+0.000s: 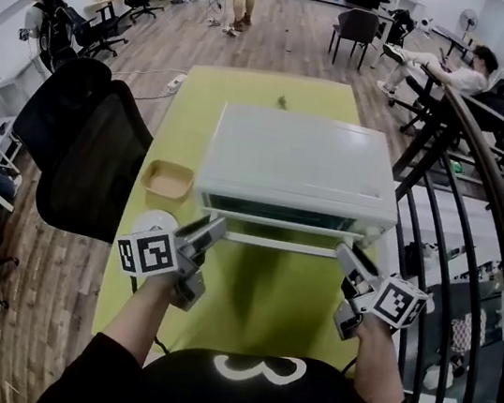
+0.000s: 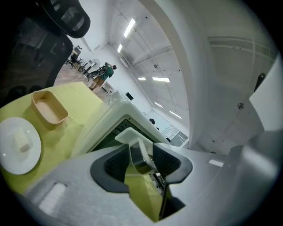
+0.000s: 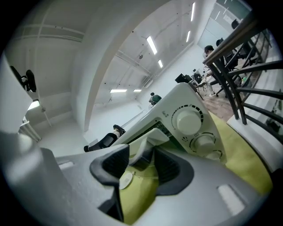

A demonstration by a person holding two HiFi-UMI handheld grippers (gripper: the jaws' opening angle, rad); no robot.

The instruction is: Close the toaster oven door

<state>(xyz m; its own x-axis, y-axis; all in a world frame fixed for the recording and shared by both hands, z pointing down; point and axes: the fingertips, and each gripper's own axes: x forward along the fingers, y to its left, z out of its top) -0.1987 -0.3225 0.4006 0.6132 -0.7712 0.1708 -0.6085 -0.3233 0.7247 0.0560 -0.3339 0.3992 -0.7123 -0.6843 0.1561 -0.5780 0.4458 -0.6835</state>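
Observation:
A white toaster oven (image 1: 300,166) stands on the yellow-green table (image 1: 246,299). Its glass door stands upright against the front, with the white bar handle (image 1: 281,244) just below the top edge. My left gripper (image 1: 214,231) is at the handle's left end and my right gripper (image 1: 346,255) at its right end. In the left gripper view the handle (image 2: 135,140) lies between the dark pads (image 2: 114,164) with a gap at each side, so that gripper (image 2: 142,154) is open. The right gripper (image 3: 141,161) also stands open around the handle (image 3: 148,143), beside the oven's knobs (image 3: 188,121).
A tan tray (image 1: 168,179) and a white plate (image 1: 155,224) with a small white block sit left of the oven. A black office chair (image 1: 89,151) stands at the table's left side. A dark curved railing (image 1: 478,213) runs along the right. People are further back in the room.

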